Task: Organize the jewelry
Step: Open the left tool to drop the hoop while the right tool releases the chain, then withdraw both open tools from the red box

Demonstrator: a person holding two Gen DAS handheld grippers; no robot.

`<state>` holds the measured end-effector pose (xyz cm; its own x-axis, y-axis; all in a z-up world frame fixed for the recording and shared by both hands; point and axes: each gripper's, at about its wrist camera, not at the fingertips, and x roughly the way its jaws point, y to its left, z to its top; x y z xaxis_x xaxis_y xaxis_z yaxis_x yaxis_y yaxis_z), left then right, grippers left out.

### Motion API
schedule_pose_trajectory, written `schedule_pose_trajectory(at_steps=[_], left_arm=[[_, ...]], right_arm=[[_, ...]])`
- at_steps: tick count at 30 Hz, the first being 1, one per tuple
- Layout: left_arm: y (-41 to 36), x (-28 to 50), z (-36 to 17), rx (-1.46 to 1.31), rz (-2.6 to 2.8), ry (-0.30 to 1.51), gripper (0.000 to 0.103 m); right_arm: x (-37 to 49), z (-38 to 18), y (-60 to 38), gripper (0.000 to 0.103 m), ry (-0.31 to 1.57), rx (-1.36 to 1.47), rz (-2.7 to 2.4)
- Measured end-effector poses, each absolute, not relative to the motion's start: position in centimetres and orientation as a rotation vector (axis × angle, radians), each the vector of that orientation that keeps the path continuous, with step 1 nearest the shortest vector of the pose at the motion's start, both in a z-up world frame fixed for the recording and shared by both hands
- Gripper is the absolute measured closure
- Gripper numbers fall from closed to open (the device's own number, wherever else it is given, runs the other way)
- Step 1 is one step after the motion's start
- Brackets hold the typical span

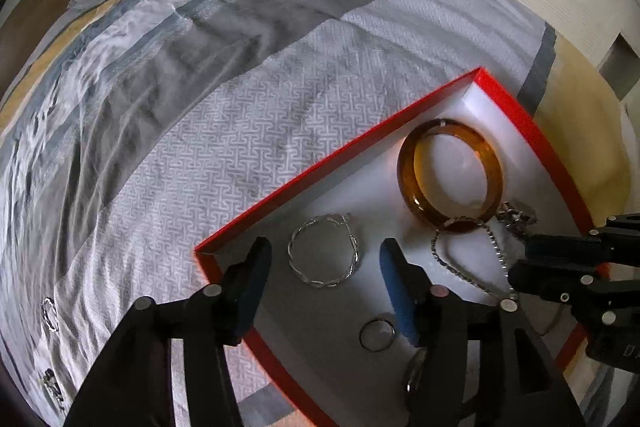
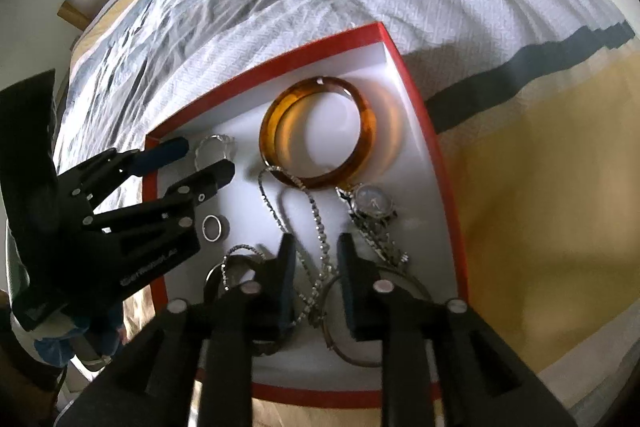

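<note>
Both claws, left claw [image 1: 324,267] and right claw [image 2: 316,267], apart, empty, over red box [image 1: 332,163]; bangle [image 1: 450,175], chain [image 2: 316,227], watch [image 2: 374,205] boxed; two pieces [image 1: 50,313] remain on bed [image 1: 200,107].

Partly hidden jewelry

The right tongs [image 2: 316,267] cover part of the thin bangle [image 2: 360,355]; two small pieces [image 1: 50,315] on the bed stay too small to identify.

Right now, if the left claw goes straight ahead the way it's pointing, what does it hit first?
Most likely the twisted silver bangle, which lies on the white floor of the red box between the left claw's open fingers. Depth is hard to judge, so one finger could meet the box floor beside it first.
</note>
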<state>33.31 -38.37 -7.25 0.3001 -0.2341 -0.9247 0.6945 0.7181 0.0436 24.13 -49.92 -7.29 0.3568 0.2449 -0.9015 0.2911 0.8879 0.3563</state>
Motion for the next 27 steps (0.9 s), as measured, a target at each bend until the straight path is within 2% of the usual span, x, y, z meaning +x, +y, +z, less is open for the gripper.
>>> schedule_pose_trajectory(at_steps=[5, 15, 27], left_arm=[[-37.4, 33.2, -4.8, 0.452, -0.651, 1.072, 0.042], [-32.1, 32.9, 0.5, 0.341, -0.598, 1.002, 0.041], [-18.0, 32.5, 5.7, 0.281, -0.372, 0.999, 0.039]], right_arm=[[23.8, -5.7, -49.7, 0.076, 1.206, 0.490, -0.053], [24.1, -2.5, -46.6, 0.071, 1.175, 0.442, -0.045], [26.9, 3.6, -40.3, 0.071, 1.110, 0.361, 0.039]])
